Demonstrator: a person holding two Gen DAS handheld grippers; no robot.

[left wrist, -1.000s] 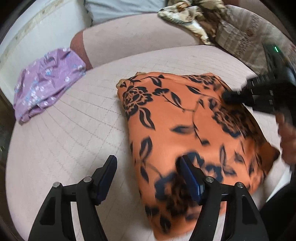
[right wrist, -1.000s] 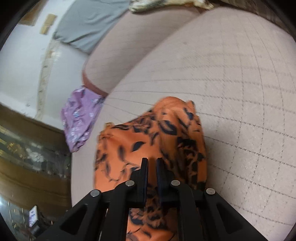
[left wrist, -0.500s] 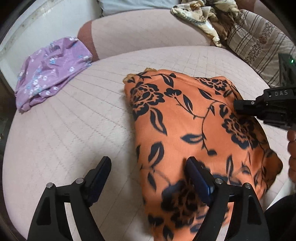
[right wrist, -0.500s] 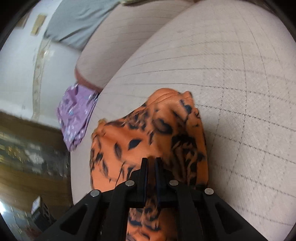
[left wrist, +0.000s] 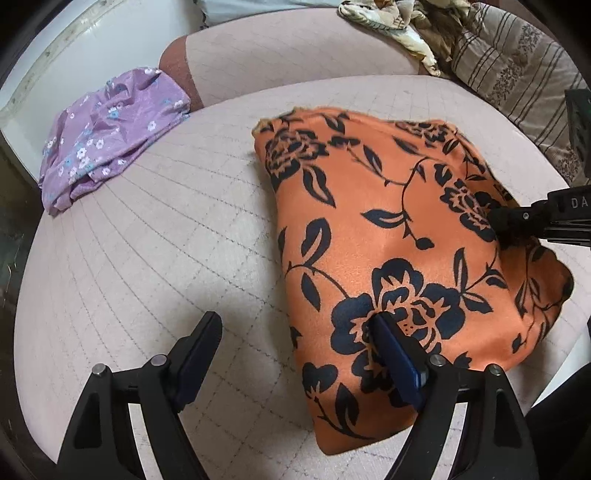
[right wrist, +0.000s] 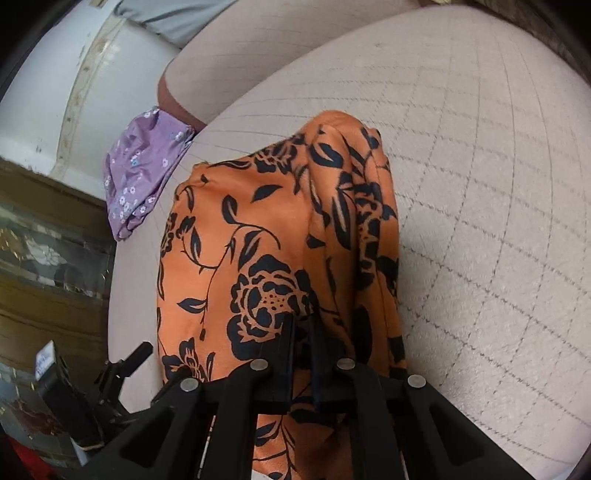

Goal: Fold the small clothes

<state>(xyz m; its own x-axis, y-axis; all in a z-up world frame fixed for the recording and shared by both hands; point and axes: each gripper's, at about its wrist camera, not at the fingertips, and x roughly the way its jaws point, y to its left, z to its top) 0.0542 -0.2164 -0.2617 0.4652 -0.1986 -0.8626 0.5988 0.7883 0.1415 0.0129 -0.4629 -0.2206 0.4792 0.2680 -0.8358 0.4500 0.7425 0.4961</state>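
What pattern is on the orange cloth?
Black roses and leaves on the orange cloth, clearest in the left wrist view.

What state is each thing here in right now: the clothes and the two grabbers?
Orange garment: folded over, lying on the cushion.
Purple garment: rumpled, at the cushion's edge.
Left hand-held gripper: open, holding nothing.
Right hand-held gripper: shut on the orange garment.

Pale quilted sofa seat (left wrist: 155, 236) with grid stitching; striped cushion (left wrist: 517, 70) and crumpled floral cloth (left wrist: 391, 22) at back right.
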